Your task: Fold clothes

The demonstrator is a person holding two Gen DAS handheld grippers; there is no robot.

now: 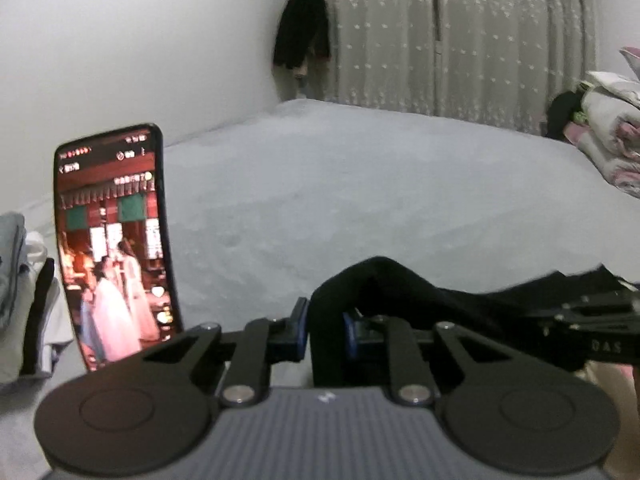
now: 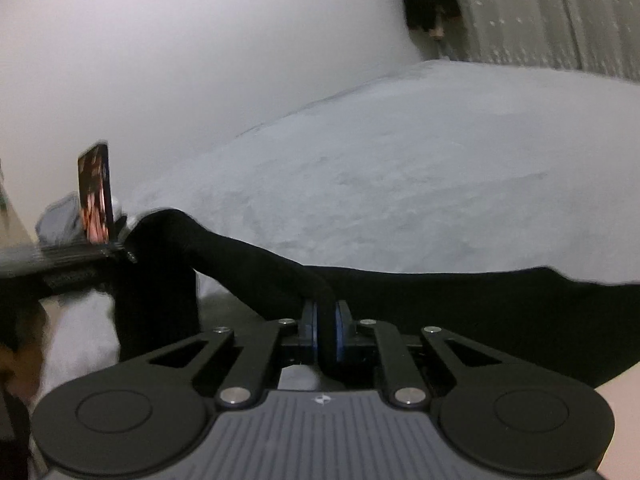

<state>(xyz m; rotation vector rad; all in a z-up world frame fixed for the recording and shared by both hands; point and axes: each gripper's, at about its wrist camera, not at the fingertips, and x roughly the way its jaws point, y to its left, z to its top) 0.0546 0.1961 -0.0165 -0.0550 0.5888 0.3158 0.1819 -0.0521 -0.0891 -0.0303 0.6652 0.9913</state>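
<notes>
Here, above a grey bed (image 1: 360, 184), left gripper (image 1: 326, 328) and right gripper (image 2: 327, 330) each clamped on the same black garment (image 2: 440, 304).

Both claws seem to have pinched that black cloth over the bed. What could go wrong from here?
1. The left gripper holds only a bunched edge of the black garment; it might slip out when lifted.
2. The phone stands propped close beside the left gripper; swinging cloth or the gripper could knock it over.
3. The right gripper also pinches a thick rolled fold, so the garment may spread unevenly and fold crooked on the bed.
</notes>
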